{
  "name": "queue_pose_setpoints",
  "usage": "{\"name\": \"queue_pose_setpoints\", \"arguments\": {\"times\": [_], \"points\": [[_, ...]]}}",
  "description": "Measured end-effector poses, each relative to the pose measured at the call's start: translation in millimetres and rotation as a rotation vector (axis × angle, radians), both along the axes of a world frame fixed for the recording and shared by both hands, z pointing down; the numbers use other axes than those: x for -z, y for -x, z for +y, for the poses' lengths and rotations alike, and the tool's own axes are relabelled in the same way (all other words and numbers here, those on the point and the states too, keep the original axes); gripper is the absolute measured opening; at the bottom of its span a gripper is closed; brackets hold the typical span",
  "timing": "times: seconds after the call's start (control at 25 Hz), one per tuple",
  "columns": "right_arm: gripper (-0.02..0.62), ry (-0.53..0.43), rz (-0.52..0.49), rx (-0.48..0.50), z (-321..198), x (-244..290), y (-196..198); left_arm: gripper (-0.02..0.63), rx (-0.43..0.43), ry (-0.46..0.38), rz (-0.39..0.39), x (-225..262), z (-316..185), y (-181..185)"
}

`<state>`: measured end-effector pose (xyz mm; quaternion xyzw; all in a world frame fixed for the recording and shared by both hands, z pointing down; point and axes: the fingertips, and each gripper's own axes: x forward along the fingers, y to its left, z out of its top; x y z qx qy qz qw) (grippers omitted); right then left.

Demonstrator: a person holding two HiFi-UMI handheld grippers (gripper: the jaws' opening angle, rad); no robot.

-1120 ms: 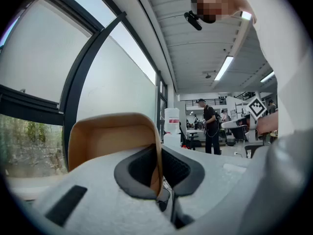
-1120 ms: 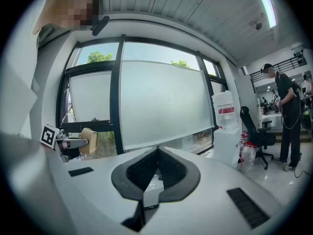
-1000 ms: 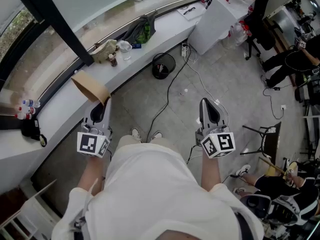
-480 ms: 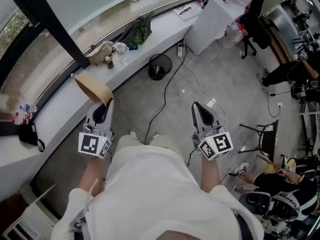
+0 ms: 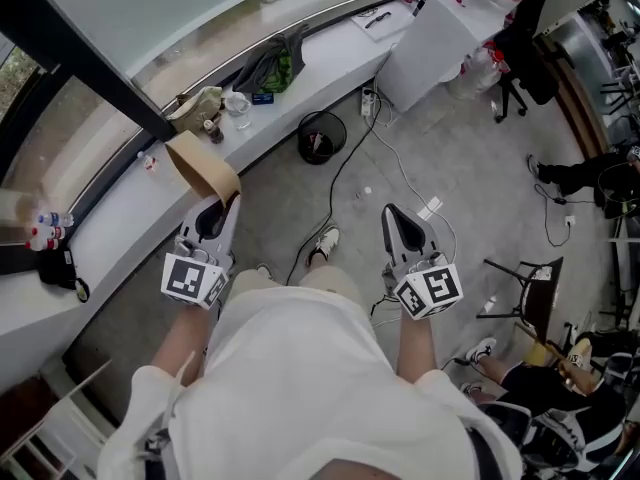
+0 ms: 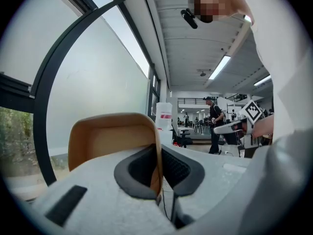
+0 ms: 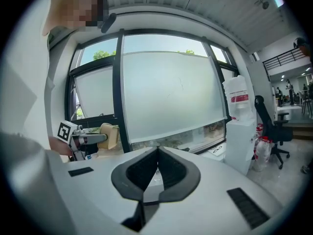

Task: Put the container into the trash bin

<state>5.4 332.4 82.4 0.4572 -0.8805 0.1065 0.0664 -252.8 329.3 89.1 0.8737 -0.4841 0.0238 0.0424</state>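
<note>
Both grippers have shifted toward the window ledge since a second ago, and one shoe (image 5: 325, 240) now steps forward on the grey floor. In the left gripper view, the left gripper (image 5: 224, 201) has its jaws nearly together, pinching one thin side wall of the tan paper container (image 6: 109, 137). The rest of the container sticks out to the left of the pads, open side facing the camera. In its own view, the right gripper (image 7: 157, 151) has its jaw tips meeting, with nothing between them.

Only the head view shows the black mesh trash bin (image 5: 303, 139). It stands on the floor at the foot of the white ledge (image 5: 120, 238), well apart from the held container, with a black cable (image 5: 345, 163) trailing beside it. The right gripper view alone shows the container from outside, small against the window frame. The left gripper view alone shows people standing far off in the hall.
</note>
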Motion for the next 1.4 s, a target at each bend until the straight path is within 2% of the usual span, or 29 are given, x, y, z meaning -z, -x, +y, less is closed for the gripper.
{"name": "queue_pose_setpoints", "arguments": {"times": [0.24,0.36,0.52,0.72,0.88,1.12,1.4], "points": [[0.002,-0.008,-0.023,0.133,-83.5,-1.1,-42.6,0.023,0.025,0.006,-0.017,9.7,-69.6,-71.2],[0.002,0.003,-0.024,0.181,-118.7,-2.4,-61.1,0.023,0.055,0.005,-0.023,15.3,-94.8,-95.8],[0.002,0.017,-0.031,0.215,-151.4,-6.3,-72.8,0.023,0.078,0.029,-0.029,8.2,-113.7,-114.9],[0.002,0.045,-0.042,0.249,-169.1,-15.3,-71.8,0.023,0.094,0.048,-0.029,3.6,-135.2,-120.3],[0.002,0.076,-0.040,0.228,-184.6,-25.3,-70.9,0.023,0.066,0.055,-0.036,-3.0,-156.5,-122.7],[0.002,0.091,-0.052,0.144,-216.8,-25.3,-66.5,0.023,-0.030,0.096,-0.042,-19.8,-196.5,-123.5],[0.002,0.119,-0.028,0.101,-253.1,-35.3,-42.5,0.023,-0.132,0.129,-0.072,-38.1,-245.3,-112.3]]}}
